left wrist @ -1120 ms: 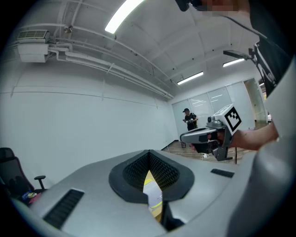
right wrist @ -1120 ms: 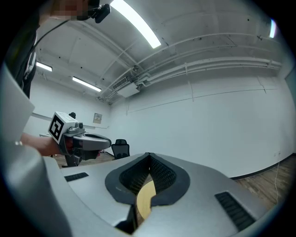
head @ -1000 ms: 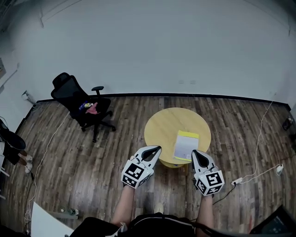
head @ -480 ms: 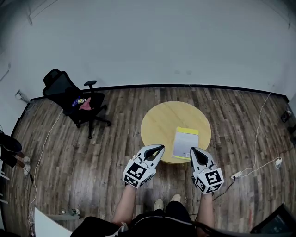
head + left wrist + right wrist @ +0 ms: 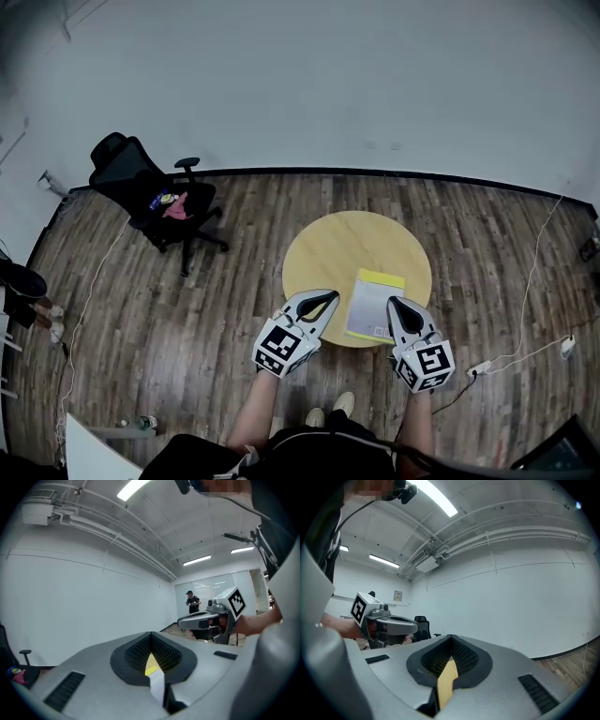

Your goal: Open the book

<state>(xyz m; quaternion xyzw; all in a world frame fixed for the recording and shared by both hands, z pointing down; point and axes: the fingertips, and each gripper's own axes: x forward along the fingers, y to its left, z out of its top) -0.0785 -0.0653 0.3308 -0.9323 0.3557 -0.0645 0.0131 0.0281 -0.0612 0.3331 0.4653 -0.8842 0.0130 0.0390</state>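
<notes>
We see a round, pale wooden table standing on a dark plank floor that runs up to a white wall. On the table's near right part lies a closed book, white with a yellow band along its far edge, its near end close to the table's rim. On the floor we also find a black office chair well apart to the left, near the wall, and a white power strip to the table's right.
</notes>
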